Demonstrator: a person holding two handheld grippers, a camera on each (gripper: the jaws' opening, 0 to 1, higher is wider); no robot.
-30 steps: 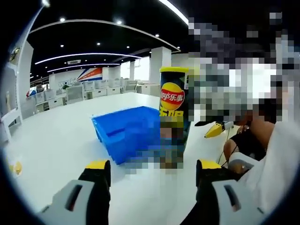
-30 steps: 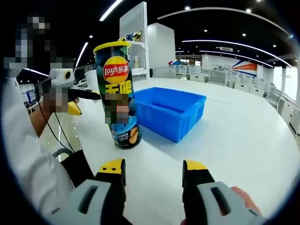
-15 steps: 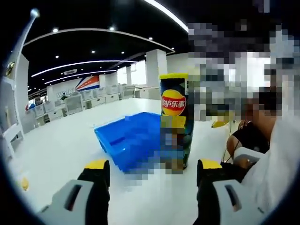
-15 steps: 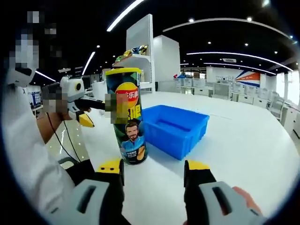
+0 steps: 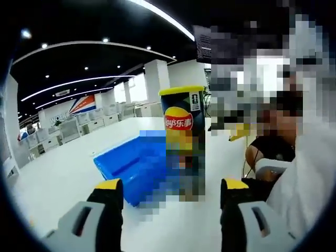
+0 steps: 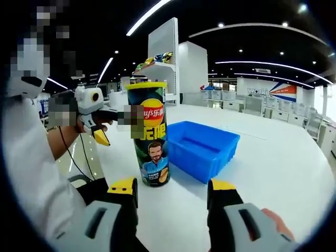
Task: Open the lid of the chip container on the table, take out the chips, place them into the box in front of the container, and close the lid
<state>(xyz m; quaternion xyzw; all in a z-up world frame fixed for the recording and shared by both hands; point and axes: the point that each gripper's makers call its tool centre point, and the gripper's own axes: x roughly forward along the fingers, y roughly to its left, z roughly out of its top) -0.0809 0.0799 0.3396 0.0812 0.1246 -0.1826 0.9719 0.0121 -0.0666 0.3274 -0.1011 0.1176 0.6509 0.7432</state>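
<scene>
Grippers, two, hand-held. Left gripper [image 5: 170, 191]: grey jaws with black pads and yellow tips, parted wide, nothing between them, held low above the table [image 5: 63, 173]. Right gripper [image 6: 173, 191]: same make, jaws likewise spread and empty; a fingertip of the holding hand [image 6: 270, 216] shows behind its right jaw.

Chip container [image 6: 149, 134]: tall cylinder, glossy dark green printed wrap with a red-and-yellow brand roundel, yellow lid [image 6: 145, 84] seated on top. Stands upright on the table just ahead of both grippers, touching neither. Contents hidden by the lid. In the left gripper view it [image 5: 182, 136] rises between the jaw tips, lower half blurred.

Box [image 6: 203, 148]: open rectangular bin, smooth blue plastic, sloped walls and a rolled rim. Sits just beside the container, on its right in the right gripper view, on its left in the left gripper view [image 5: 128, 165]. The part of the interior that shows is bare.

Table: broad, white, glossy.

Surroundings: another person's arm holding a white device with a yellow tip [image 6: 94, 113], beyond the container in the right gripper view; white sleeve [image 6: 37, 178] along that view's left edge; white shelving [image 6: 157, 73] with small items on top; rows of desks and ceiling light strips far behind.
</scene>
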